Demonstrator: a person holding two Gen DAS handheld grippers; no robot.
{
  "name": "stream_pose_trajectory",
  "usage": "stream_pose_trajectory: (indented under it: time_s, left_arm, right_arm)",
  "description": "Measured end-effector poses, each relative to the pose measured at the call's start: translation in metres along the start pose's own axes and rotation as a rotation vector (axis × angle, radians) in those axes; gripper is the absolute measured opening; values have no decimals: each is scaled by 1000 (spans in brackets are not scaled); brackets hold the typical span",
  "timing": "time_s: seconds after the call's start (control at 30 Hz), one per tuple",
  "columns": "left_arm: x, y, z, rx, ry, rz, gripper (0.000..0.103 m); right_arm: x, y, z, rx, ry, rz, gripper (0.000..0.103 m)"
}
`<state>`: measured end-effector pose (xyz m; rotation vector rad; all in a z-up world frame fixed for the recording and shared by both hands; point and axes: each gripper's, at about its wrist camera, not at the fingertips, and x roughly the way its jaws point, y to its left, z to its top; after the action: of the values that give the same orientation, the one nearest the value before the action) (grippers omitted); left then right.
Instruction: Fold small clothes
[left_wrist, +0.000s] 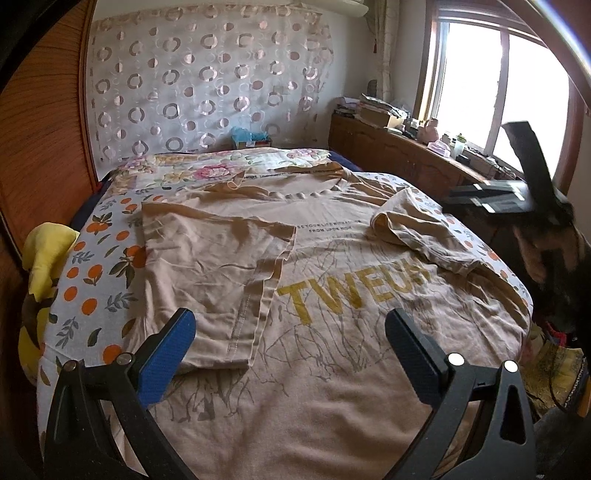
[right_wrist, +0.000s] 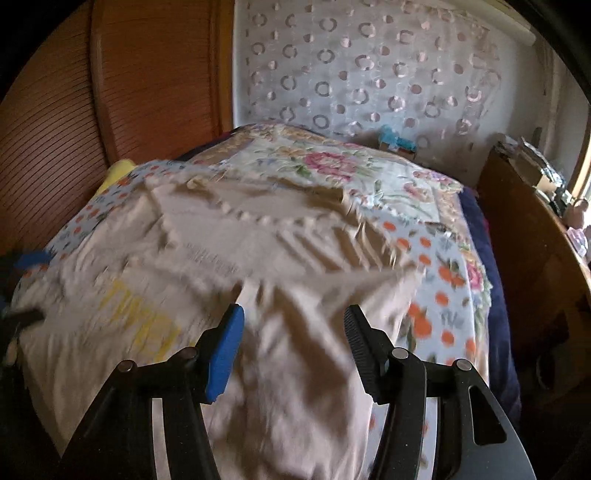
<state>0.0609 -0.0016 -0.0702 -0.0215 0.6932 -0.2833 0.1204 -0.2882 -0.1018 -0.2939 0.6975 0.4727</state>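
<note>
With both jaws wide and nothing in them, the left gripper (left_wrist: 291, 347) and right gripper (right_wrist: 293, 347) hover over the shirt (left_wrist: 332, 314), spread on the bed (left_wrist: 92, 295). One sleeve (left_wrist: 207, 273) is folded in; the other sleeve (left_wrist: 417, 236) lies bunched, body unfolded. Beyond: a curtain (left_wrist: 207, 85), a window (left_wrist: 472, 92).

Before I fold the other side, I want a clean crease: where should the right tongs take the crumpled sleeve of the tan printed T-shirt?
Grip the crumpled sleeve at its cuff end, coming from the shirt's right edge. It lies bunched and raised, so a hem there offers a pinchable ridge.
</note>
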Motion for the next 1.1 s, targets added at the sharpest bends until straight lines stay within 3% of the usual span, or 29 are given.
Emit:
stream_pose_trajectory:
  time_s: [0.1, 0.37, 0.47, 0.7, 0.77, 0.8, 0.87, 0.9, 0.93, 1.1]
  left_arm:
    - [0, 0, 0, 0, -1, -2, 102]
    - [1, 6, 0, -15, 5, 11, 102]
    - [0, 9, 0, -12, 7, 24, 102]
    - [7, 27, 10, -19, 19, 59, 102]
    - [9, 34, 15, -14, 20, 75, 102]
    - [11, 38, 19, -13, 21, 81, 102]
    - [15, 48, 28, -13, 25, 90, 102]
    - [18, 55, 32, -12, 27, 95, 102]
    - [21, 60, 36, -12, 29, 98, 102]
    - [43, 92, 57, -11, 58, 129, 100]
  right_arm:
    - [-9, 13, -23, -34, 27, 25, 45]
    - [7, 16, -52, -42, 100, -1, 42]
    - [15, 14, -53, -37, 130, 1, 16]
    - [14, -1, -48, 30, 86, 63, 14]
    - [10, -8, -45, 52, 69, 67, 16]
    - [9, -13, -42, 58, 57, 66, 23]
    - [8, -22, -34, 58, 34, 43, 46]
    - [10, -29, -30, 63, 24, 37, 63]
    - [13, -37, -26, 73, 15, 38, 68]
    - [48, -82, -9, 143, 21, -34, 68]
